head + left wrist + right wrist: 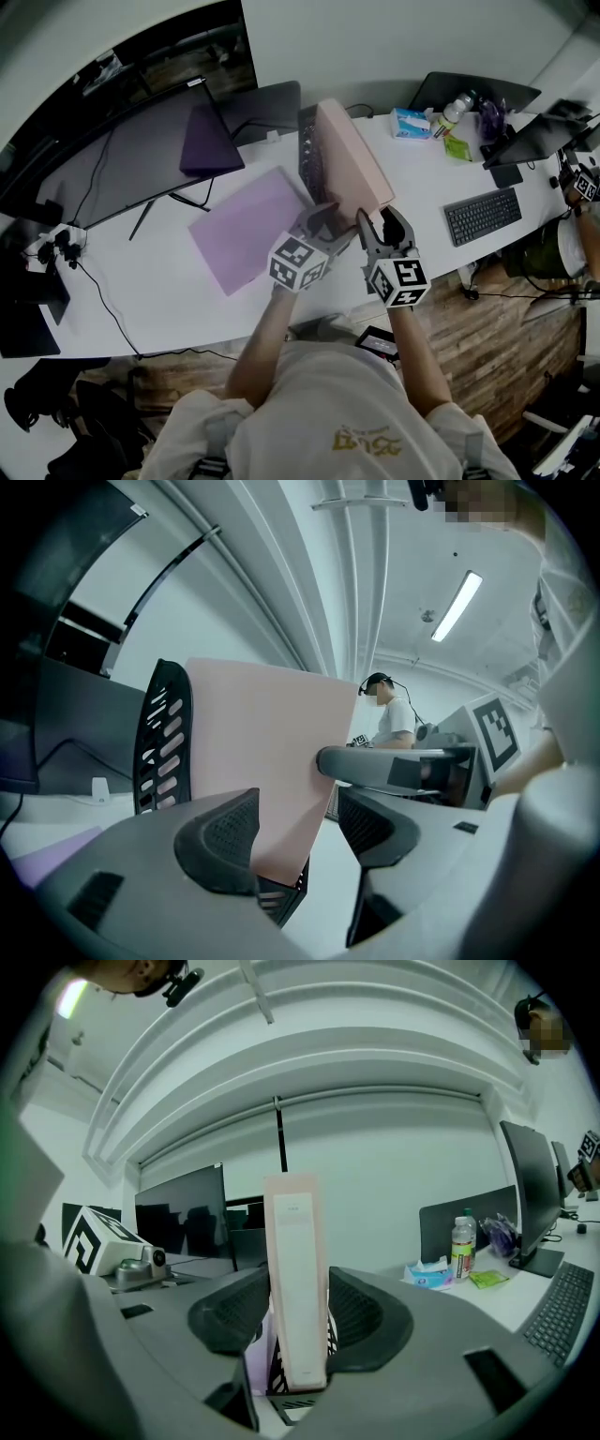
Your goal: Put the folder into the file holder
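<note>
Now the right gripper (378, 223) clamps the spine of the folder (354, 155). The left gripper (320, 217) has its jaws apart around the lower edge. The folder stands in the holder (307, 155), seemingly seated. Next is probably to release it and draw straight back without tipping it.

**Office, open-plan.** Long white table (159, 300) bearing:
- large dark monitor (112, 159), far left
- second monitor (539, 139), far right
- black keyboard (481, 216), right
- black mesh file holder (311, 159), with a pink folder (352, 159) upright at it
- purple folder (248, 228), lying flat
- tissue pack (410, 123) and drinks bottle (457, 109), far side

Cables (108, 305) trail over the table's left end. Strip light (457, 606) on a white ceiling. Another person (392, 719) farther off in the room. Wood-plank floor (487, 347).
</note>
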The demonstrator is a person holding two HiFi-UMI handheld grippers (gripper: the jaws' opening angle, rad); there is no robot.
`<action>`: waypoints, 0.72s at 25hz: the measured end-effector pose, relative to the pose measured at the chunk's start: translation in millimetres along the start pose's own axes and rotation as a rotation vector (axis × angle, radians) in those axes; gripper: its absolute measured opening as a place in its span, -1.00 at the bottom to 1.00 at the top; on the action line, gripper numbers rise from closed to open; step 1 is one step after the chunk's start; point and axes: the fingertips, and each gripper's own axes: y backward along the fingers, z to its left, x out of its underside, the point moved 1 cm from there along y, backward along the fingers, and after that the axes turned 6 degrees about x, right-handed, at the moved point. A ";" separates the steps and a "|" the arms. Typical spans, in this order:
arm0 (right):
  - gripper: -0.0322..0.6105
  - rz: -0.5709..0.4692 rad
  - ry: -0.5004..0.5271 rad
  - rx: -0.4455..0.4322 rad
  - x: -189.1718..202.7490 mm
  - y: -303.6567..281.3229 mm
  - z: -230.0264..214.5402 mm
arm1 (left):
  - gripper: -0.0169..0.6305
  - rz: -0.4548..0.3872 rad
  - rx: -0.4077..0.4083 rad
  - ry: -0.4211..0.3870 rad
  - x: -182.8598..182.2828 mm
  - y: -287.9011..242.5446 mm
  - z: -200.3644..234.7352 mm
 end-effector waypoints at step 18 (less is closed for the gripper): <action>-0.53 -0.083 -0.016 0.100 -6.7 40.8 10.1 | -0.39 -0.121 -0.142 -0.010 -24.0 65.2 -5.0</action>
